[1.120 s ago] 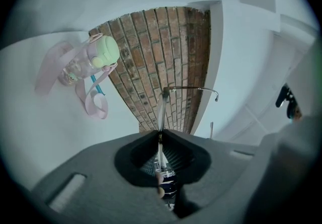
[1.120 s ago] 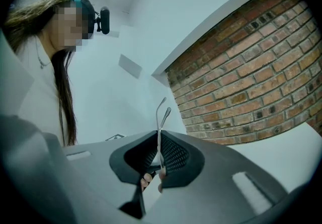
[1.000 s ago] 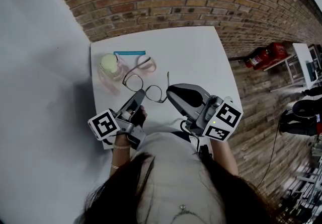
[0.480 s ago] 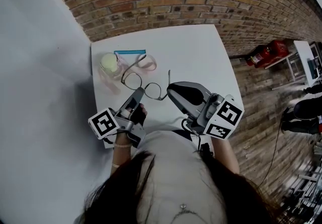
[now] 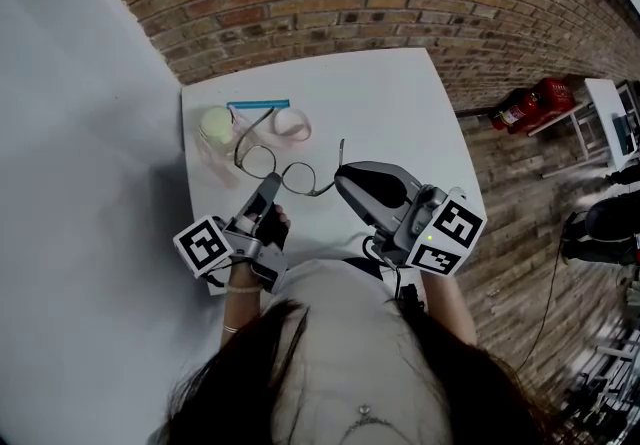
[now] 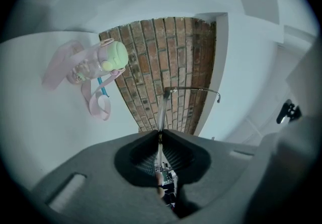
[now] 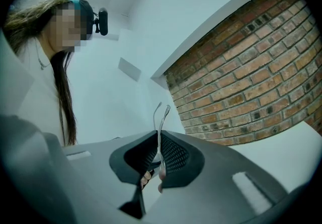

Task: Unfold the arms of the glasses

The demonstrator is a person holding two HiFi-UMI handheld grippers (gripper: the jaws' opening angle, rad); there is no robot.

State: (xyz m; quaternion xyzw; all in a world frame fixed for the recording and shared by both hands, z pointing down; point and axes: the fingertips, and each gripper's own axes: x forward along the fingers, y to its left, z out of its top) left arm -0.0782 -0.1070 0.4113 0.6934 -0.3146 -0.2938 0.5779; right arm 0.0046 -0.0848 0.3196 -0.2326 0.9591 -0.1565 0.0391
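Thin wire glasses (image 5: 283, 174) with round lenses, held just above white table (image 5: 390, 103) | left gripper (image 5: 270, 188) clamped tight on the frame | right gripper (image 5: 342, 176) pinched closed on one slim arm

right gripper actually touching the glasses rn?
Touching. The right gripper view shows the right gripper with its jaws closed on a thin arm of the glasses, which sticks up from between them.

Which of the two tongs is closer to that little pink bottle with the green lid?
Left. The left tongs grip the glasses on the person's side of the bottle; the right tongs grip an arm of the glasses, farther off to the right.
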